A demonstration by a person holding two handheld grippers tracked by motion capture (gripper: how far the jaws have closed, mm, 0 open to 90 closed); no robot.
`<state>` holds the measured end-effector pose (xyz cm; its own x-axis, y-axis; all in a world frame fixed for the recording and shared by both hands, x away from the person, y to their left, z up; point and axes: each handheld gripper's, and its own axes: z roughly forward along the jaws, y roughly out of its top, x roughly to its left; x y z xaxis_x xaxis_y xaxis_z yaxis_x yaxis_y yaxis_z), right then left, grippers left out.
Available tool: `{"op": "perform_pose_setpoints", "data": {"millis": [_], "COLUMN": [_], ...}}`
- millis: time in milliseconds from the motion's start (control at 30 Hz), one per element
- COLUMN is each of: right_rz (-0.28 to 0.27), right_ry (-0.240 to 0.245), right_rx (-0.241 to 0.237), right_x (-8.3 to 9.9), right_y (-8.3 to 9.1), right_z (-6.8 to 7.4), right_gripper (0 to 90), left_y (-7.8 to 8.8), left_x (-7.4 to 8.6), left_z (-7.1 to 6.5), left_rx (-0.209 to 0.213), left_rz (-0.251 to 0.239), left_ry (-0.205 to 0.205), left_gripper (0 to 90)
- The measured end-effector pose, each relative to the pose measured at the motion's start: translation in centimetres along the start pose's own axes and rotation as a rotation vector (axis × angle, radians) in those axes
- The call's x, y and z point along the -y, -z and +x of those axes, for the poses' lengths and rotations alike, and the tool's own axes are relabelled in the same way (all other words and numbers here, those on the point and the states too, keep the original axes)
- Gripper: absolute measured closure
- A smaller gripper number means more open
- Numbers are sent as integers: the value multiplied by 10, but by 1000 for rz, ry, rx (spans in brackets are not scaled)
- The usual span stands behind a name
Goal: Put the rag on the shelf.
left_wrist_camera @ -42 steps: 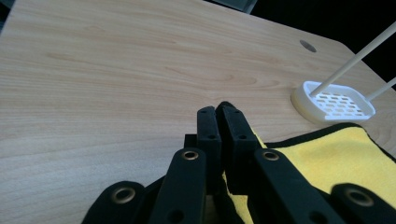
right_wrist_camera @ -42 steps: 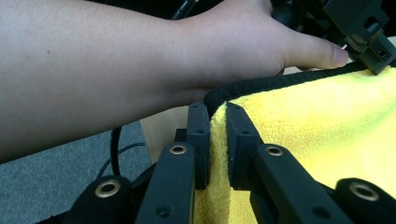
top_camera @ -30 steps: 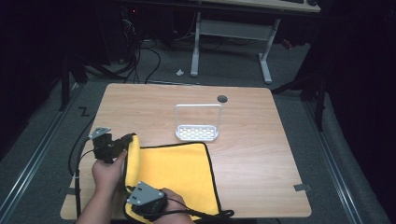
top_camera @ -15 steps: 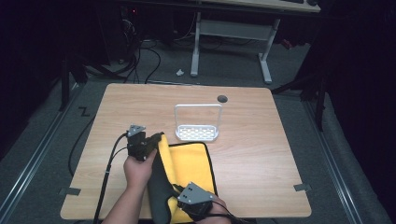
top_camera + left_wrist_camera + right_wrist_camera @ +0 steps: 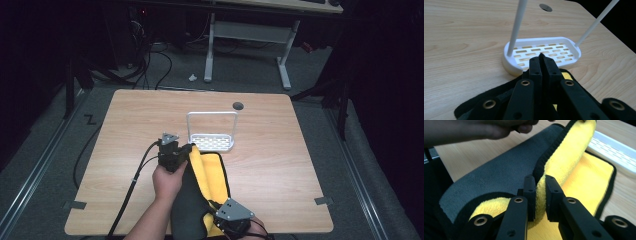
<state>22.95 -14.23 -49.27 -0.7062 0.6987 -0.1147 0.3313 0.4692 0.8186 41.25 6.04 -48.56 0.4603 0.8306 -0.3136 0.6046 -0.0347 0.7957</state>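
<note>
Both tongs, L [image 5: 181,150] & R [image 5: 539,195], clamped on yellow/grey cloth [image 5: 212,172]; no writing legible.

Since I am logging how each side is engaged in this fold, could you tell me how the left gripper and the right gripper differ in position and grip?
The left gripper sits at the cloth's far edge, beside the white rack; the right gripper sits at the near edge, by the table's front. In the left gripper view the jaws meet almost flush on thin black trim; in the right gripper view they stand slightly apart around a thicker yellow fold. Both are shut on the same cloth.
</note>
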Motion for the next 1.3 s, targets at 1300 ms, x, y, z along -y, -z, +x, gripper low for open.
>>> {"op": "perform_pose_setpoints", "data": {"millis": [1300], "right_rz": [43], "right_ry": [-109], "right_rx": [83], "right_x": [25], "right_y": [0], "right_z": [-33], "right_gripper": [610], "left_y": [38], "left_x": [45], "left_z": [25], "left_rx": [12], "left_rz": [46], "left_ry": [-95], "left_gripper": [650]}}
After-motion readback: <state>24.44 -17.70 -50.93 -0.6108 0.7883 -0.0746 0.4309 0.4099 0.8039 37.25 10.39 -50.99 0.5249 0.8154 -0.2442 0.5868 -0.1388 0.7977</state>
